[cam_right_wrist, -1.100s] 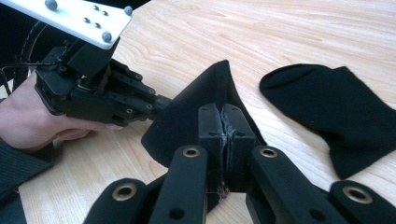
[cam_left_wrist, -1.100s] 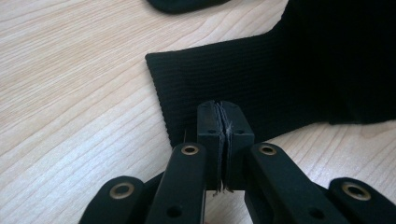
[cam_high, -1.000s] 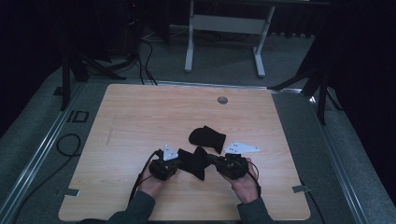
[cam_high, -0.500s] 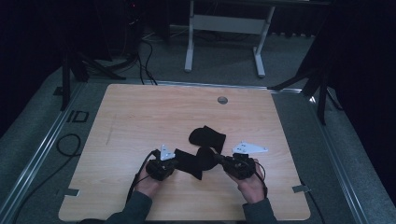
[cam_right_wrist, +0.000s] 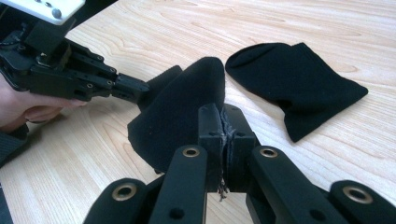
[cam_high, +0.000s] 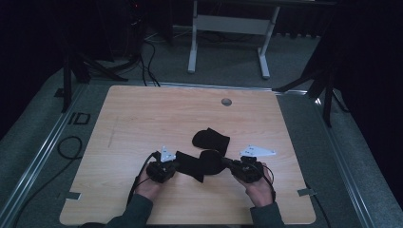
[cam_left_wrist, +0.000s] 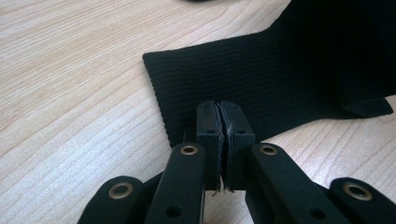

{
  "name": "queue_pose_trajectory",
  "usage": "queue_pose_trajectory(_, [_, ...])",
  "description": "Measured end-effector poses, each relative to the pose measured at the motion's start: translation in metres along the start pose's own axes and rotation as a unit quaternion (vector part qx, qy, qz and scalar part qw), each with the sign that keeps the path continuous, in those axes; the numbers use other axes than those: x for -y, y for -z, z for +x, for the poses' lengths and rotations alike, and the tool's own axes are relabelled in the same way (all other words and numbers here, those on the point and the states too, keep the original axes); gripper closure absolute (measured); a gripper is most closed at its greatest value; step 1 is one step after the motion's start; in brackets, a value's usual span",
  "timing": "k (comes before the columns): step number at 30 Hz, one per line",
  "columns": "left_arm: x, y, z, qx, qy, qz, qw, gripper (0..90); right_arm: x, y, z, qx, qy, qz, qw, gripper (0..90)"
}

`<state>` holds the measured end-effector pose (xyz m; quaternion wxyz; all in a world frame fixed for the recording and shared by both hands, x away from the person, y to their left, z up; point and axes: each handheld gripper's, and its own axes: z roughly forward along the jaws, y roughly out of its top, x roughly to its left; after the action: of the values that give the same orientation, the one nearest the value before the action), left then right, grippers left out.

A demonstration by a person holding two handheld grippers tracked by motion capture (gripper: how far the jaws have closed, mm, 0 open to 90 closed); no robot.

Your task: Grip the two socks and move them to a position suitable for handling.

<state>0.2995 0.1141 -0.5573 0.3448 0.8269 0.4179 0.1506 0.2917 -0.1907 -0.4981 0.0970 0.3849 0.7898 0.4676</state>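
Stretching sock (cam_high: pixel 197 164) wider between hand-held grippers

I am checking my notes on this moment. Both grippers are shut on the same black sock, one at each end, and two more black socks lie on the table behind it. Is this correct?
Not quite: one other black sock lies behind, not two, as the high view shows. The rest holds: the left gripper and the right gripper are shut on the held sock, one at each end.
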Motion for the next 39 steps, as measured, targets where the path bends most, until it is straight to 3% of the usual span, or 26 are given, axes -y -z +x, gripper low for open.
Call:
queue_pose_trajectory(8, [0.001,0.001,0.003,-0.002,0.001,0.001,1.0,87.4,0.005,0.001,-0.006,0.006,-0.006,0.012,0.9999,87.6])
queue_pose_trajectory(15, [0.001,0.002,0.004,-0.001,0.0,0.001,1.0,86.8,0.016,-0.005,-0.019,0.029,-0.014,0.05,0.9982,87.5])
queue_pose_trajectory(22, [0.002,0.002,0.005,-0.001,0.002,0.001,1.0,86.8,0.02,-0.004,-0.027,0.039,-0.022,0.068,0.9967,87.4])
queue_pose_trajectory(26, [0.002,0.003,0.007,-0.001,0.001,0.002,1.0,86.3,0.021,-0.003,-0.03,0.037,-0.021,0.077,0.9962,87.4])
queue_pose_trajectory(27, [0.002,0.003,0.007,-0.002,-0.001,0.003,1.0,85.9,0.023,-0.003,-0.03,0.033,-0.017,0.092,0.9951,87.4])
queue_pose_trajectory(30, [0.003,0.004,0.009,-0.005,-0.002,0.003,1.0,85.5,0.024,-0.003,-0.03,0.03,-0.012,0.102,0.9943,87.4])
queue_pose_trajectory(39, [0.005,0.01,0.022,-0.032,0.008,0.012,0.9994,83.7,0.03,-0.008,-0.031,0.021,-0.007,0.131,0.9912,87.4])
